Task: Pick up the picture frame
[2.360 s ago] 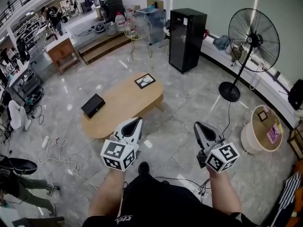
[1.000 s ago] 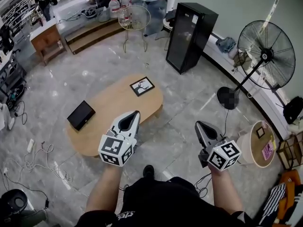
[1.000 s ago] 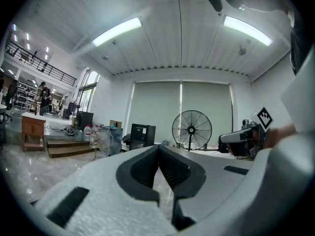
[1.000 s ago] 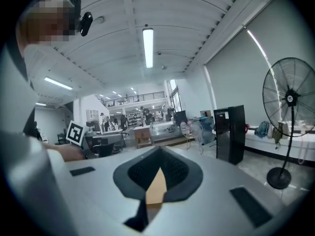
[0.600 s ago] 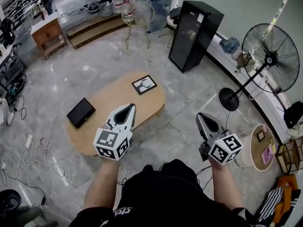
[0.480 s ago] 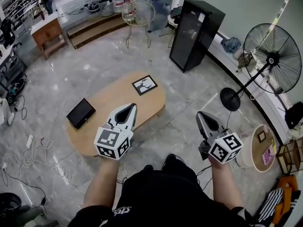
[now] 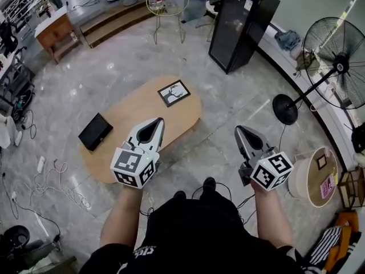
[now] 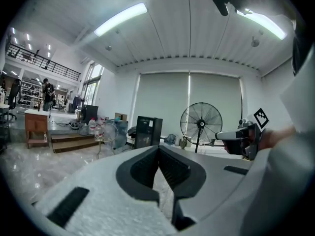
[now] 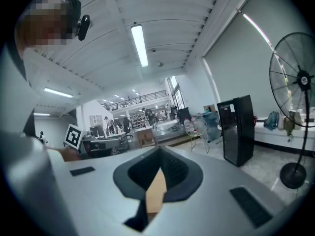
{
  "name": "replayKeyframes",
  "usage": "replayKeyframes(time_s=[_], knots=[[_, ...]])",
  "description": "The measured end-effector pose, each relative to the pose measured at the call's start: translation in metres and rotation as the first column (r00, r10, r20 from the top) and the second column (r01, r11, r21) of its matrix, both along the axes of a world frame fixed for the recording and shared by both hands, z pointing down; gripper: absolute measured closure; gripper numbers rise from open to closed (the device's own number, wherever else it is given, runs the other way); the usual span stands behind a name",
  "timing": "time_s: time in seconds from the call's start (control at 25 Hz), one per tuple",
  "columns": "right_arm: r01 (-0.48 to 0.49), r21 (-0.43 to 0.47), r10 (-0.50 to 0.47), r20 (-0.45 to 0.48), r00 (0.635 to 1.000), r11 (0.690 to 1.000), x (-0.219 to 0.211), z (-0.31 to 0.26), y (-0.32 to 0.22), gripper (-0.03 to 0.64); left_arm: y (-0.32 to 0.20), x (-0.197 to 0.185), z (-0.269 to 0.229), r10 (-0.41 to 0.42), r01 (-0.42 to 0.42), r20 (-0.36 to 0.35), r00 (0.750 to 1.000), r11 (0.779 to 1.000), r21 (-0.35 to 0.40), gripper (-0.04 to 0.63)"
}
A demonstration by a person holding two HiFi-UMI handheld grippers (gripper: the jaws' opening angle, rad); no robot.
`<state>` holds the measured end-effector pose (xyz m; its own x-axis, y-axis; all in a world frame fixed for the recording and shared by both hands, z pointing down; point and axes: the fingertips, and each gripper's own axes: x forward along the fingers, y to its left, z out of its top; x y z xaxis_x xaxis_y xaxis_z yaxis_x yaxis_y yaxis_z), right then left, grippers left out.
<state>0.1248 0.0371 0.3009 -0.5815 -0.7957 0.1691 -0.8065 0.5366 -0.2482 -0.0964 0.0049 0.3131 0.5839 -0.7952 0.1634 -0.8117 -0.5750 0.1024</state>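
**Dark clothes, pale tools**

The person wears a black top (image 7: pixel 188 233) with white lettering and black shoes (image 7: pixel 209 183), forearms uncovered. The left tool (image 7: pixel 155 122) and right tool (image 7: pixel 239 131) are pale grey wedges lined with black ribbed pads. Each is backed by a white cube (image 7: pixel 134 167) carrying black square markers.

The head view looks steeply down on the table (image 7: pixel 142 110). The gripper views run level along the left tongs (image 8: pixel 158 150) and right tongs (image 9: pixel 160 155), sharing the fan (image 8: pixel 201 123).

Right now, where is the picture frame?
Head view: the frame lies flat at the upper-right end of the table, ahead of the left gripper.
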Motion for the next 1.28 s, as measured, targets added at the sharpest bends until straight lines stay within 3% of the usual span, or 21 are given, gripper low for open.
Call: replayKeyframes(time_s=[0.4,0.64,0.96,1.28], knots=[[0.042,-0.051,-0.039,0.059,0.998,0.998,0.099,0.02,-0.049,0.611,-0.047,0.1,0.004,-0.047,0.048,0.033,0.998,0.998,-0.037,0.586],[0.113,-0.065,-0.108,0.071,0.992,0.992,0.125,0.033,-0.068,0.611,-0.055,0.133,0.013,-0.092,0.095,0.049,0.995,0.994,-0.052,0.584],[0.159,-0.136,-0.153,0.057,0.987,0.978,0.121,0.071,-0.113,0.611,-0.091,0.123,0.05,-0.143,0.149,0.063,0.988,0.984,-0.098,0.584],[0.228,-0.188,-0.232,0.001,0.973,0.955,0.062,0.099,-0.208,0.611,-0.181,0.071,0.095,-0.183,0.189,0.057,0.981,0.971,-0.145,0.584]])
